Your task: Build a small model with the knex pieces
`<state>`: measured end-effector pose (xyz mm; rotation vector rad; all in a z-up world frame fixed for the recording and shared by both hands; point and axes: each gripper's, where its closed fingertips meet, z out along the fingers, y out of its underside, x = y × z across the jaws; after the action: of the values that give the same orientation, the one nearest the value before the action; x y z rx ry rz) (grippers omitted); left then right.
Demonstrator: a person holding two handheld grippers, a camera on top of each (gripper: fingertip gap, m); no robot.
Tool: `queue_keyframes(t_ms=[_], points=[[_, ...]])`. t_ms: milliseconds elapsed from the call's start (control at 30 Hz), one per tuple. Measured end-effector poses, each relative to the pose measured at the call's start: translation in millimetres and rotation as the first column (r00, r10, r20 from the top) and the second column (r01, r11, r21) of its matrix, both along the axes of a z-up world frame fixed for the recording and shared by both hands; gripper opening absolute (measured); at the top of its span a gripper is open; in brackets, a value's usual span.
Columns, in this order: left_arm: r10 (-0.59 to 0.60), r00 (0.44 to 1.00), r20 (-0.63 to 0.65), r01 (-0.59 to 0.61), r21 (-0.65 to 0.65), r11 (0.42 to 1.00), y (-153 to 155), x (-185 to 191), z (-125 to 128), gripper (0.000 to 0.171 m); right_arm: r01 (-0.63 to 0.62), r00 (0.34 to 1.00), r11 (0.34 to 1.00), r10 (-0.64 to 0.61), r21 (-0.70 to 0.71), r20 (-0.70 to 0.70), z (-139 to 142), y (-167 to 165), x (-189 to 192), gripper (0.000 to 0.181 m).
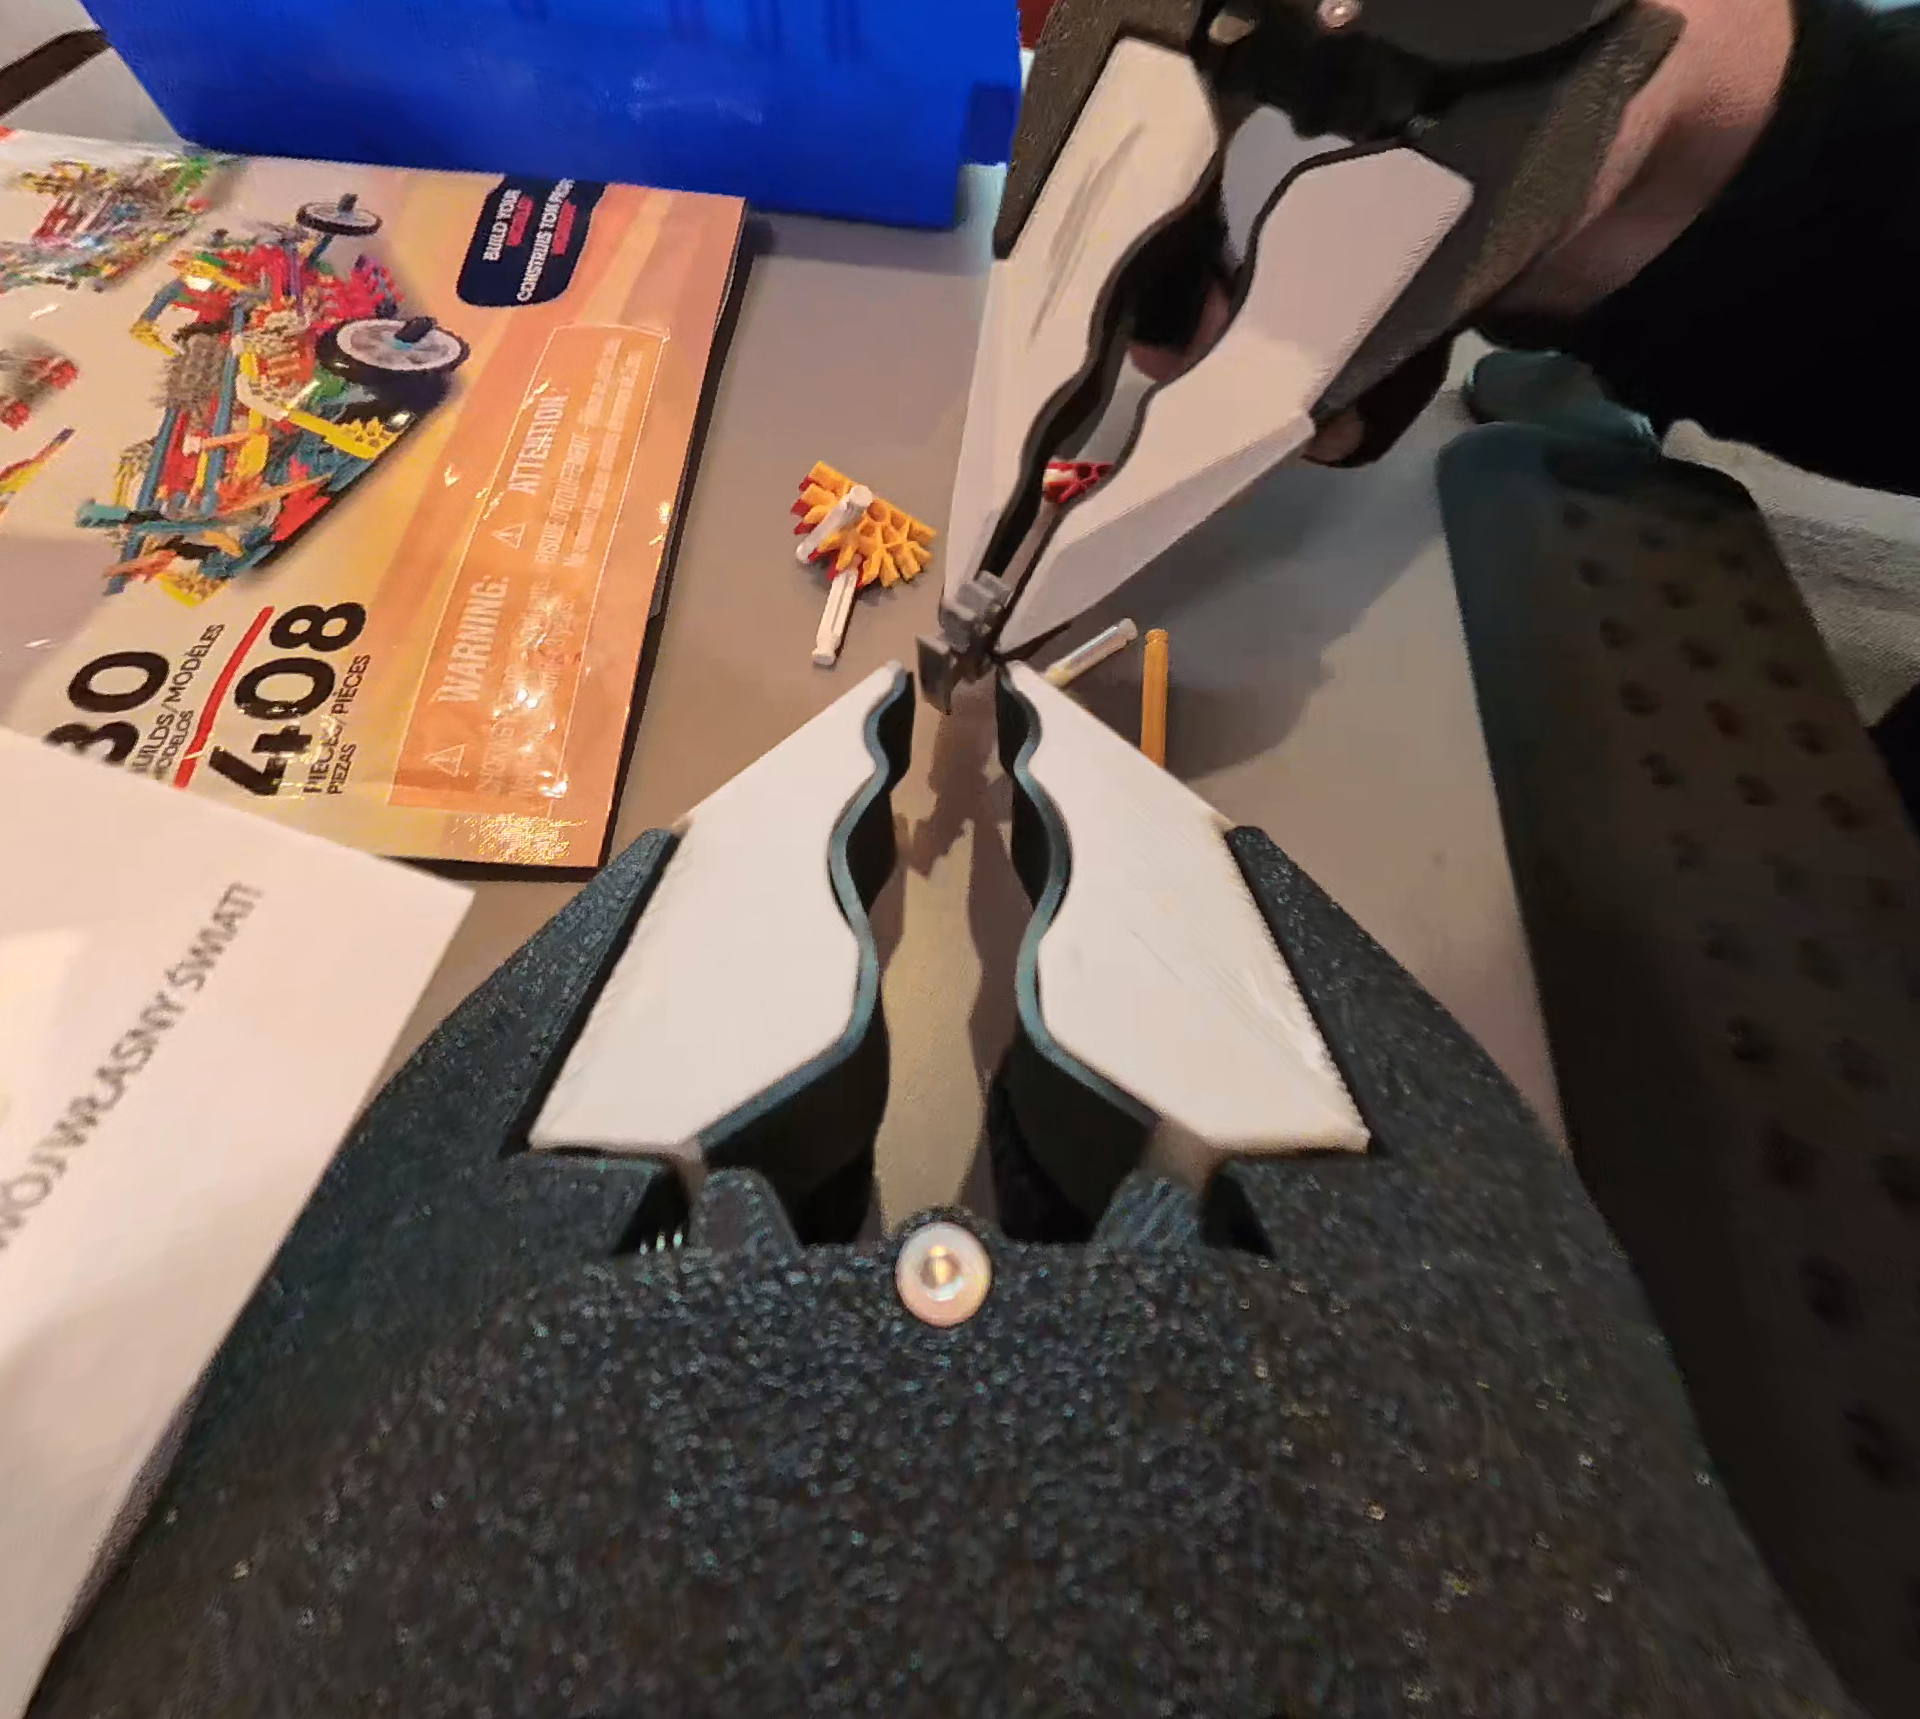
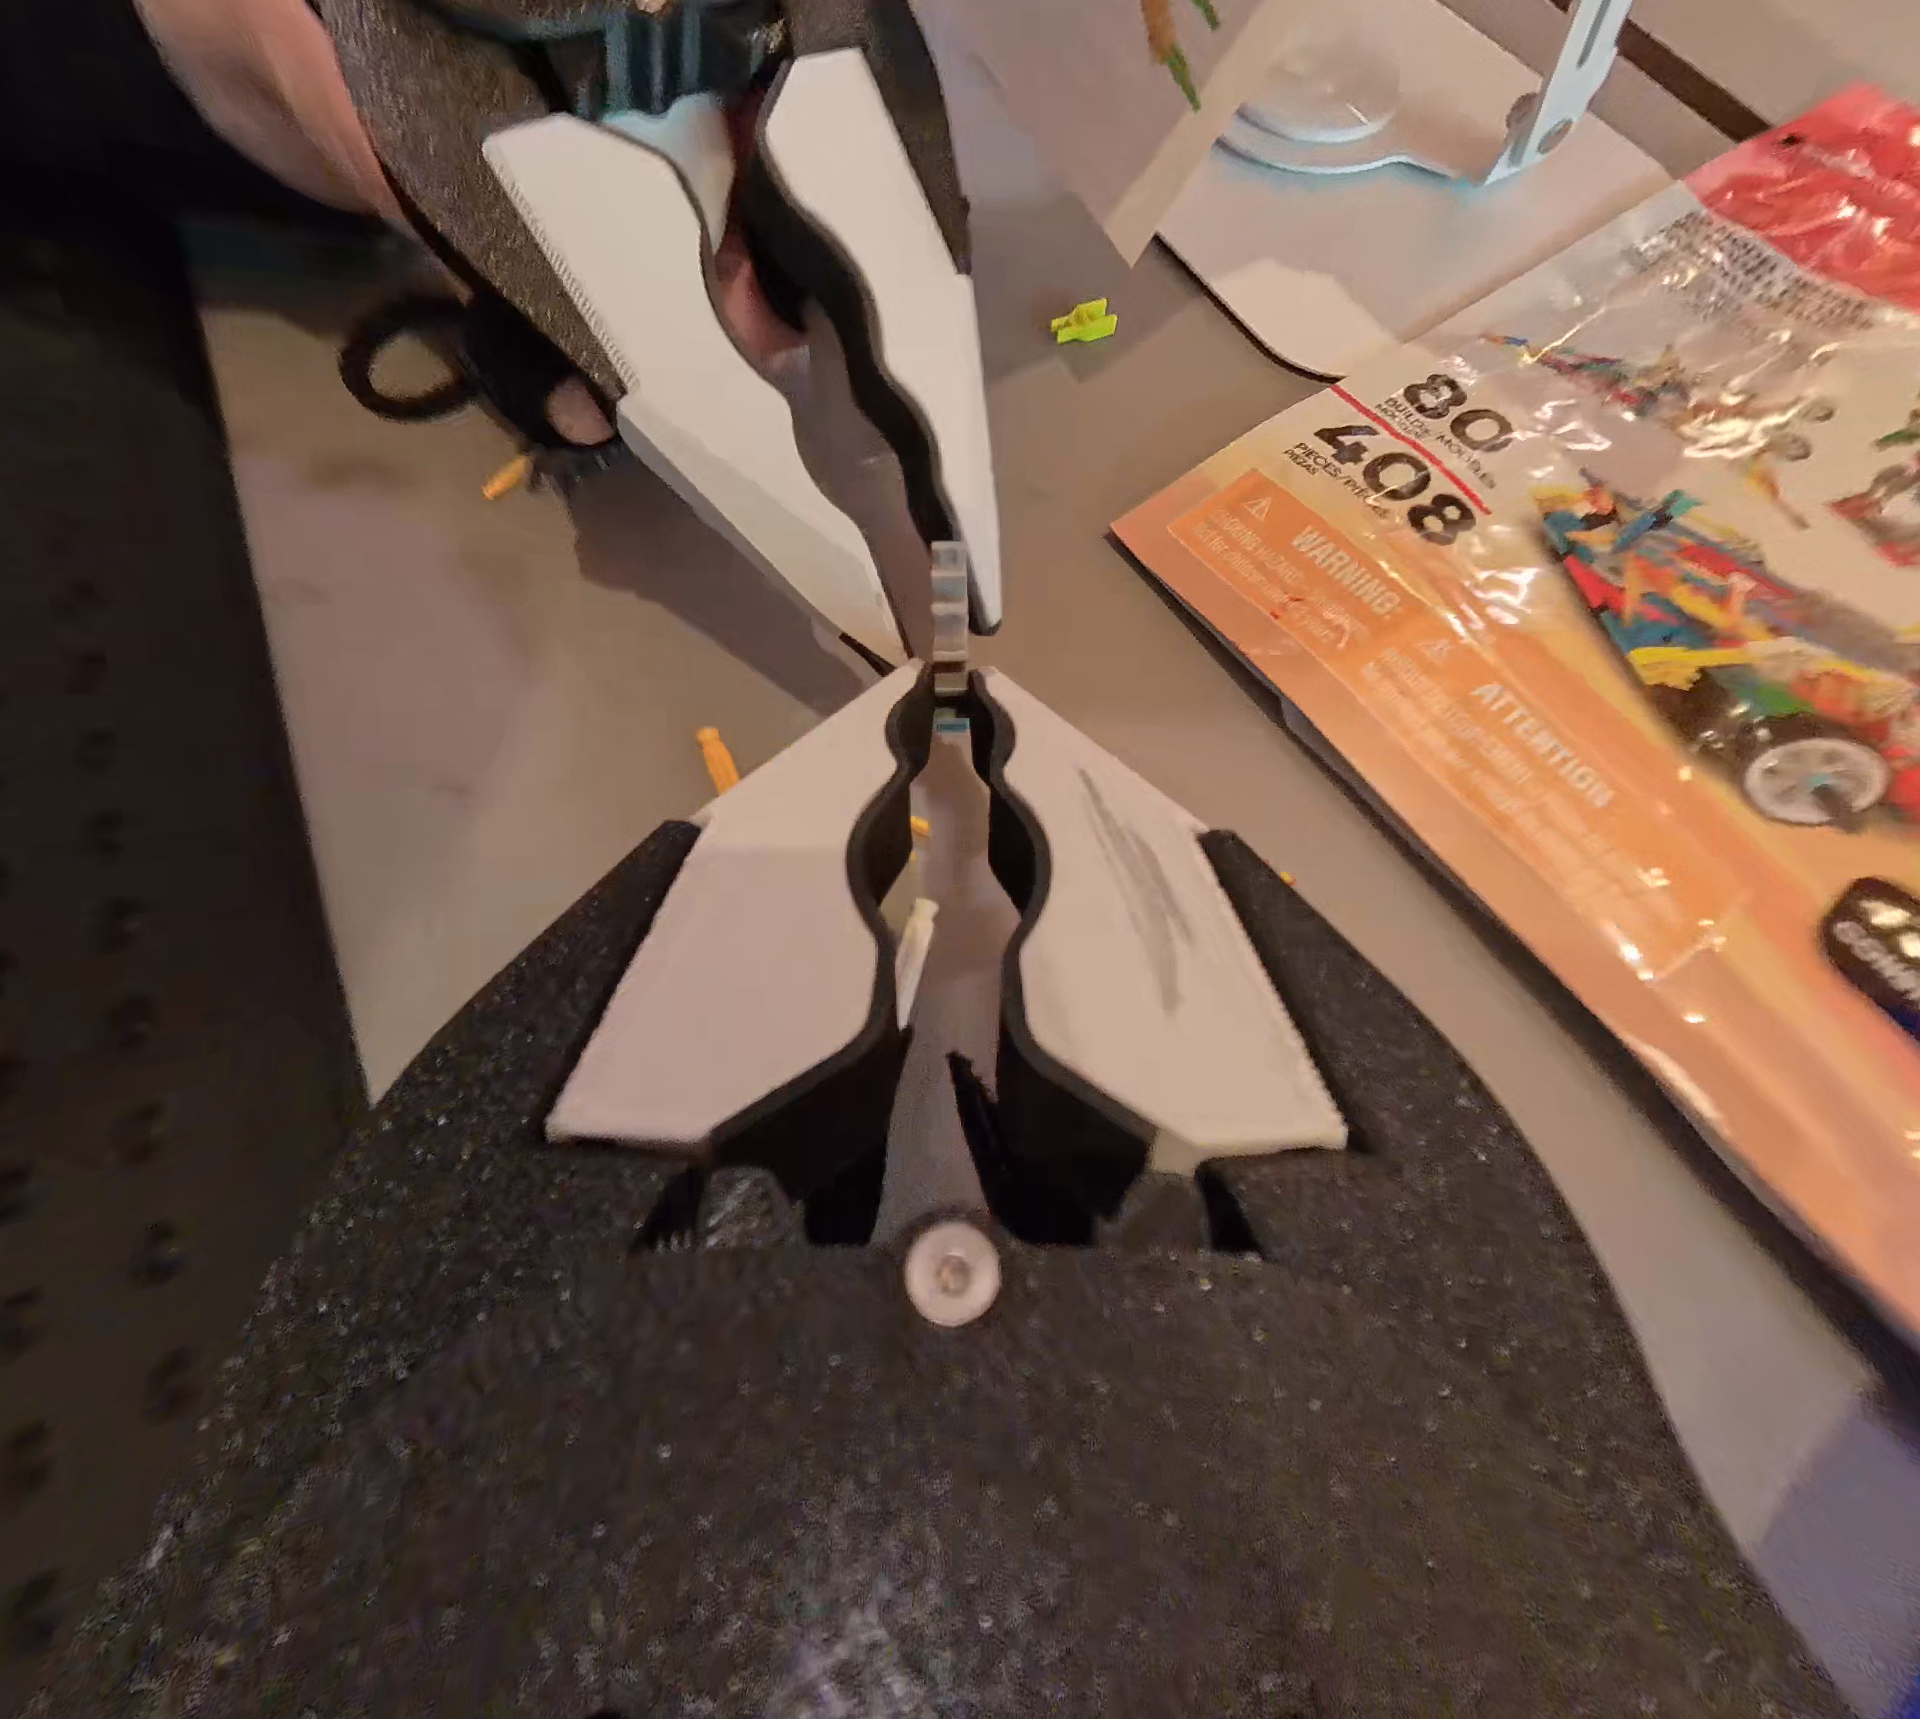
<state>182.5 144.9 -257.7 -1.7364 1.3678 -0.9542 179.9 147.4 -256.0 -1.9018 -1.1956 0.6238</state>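
Two tools meet tip to tip: left tool [image 1: 954, 682] and right tool [image 2: 951, 682] each pinch one grey piece [image 2: 950, 620].

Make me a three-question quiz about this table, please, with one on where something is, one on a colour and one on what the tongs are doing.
1. The yellow-and-red cluster lies:
A. inside a drawer
B. on the table, between the printed bag and the right gripper
C. on top of the bag

2. The small piece at the gripper tips is:
A. grey
B. pink
C. purple

3. The left gripper and the right gripper are:
A. wide open and far apart
B. lying flat on the table
C. tip to tip, closed on the small piece

Answers: 1 B, the left wrist view shows it on bare tabletop there. 2 A, it looks grey in both views. 3 C, their tips meet at the piece.
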Motion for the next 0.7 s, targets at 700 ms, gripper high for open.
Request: queue_keyframes(t_ms=[700], points=[[0.048, 0.957, -0.285, 0.007, 0.188, 0.982, 5, -10, -41, 0.006, 0.111, 0.927, 0.993, -0.092, -0.032, 0.363, -48, -28, 38, 0.005]])
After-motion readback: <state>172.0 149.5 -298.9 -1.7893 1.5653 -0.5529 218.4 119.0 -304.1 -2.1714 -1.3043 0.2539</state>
